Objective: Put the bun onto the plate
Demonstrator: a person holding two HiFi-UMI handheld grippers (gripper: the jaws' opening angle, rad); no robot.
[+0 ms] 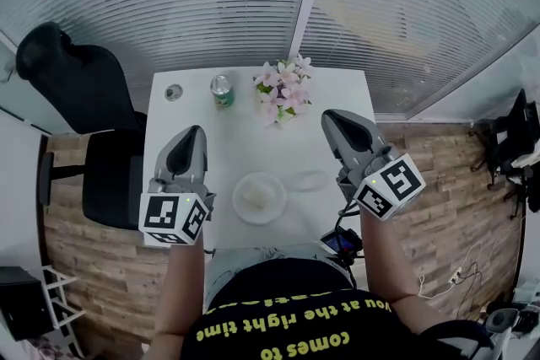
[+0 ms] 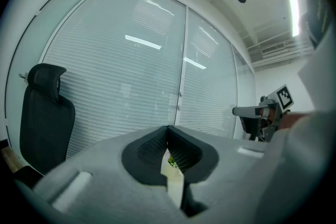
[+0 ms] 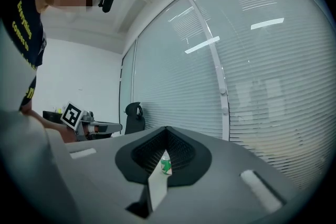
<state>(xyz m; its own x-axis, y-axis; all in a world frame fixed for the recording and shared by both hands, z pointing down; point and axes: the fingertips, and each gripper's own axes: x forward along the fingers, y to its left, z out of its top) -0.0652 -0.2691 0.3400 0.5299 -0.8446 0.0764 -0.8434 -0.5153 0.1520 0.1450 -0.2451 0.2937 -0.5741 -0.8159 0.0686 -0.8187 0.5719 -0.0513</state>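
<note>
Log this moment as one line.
left hand-held gripper: shut, empty | right hand-held gripper: shut, empty | bun: on plate | can, flowers: far side of table

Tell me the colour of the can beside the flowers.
The can is green with a silver top; head view shows it best.

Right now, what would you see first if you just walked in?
Two grey grippers with black-and-white marker cubes, the left gripper and right gripper, are held shut above a white table. At its far edge stand pink flowers and a green can. Nearer the person, a pale bun lies on a round white plate.
</note>
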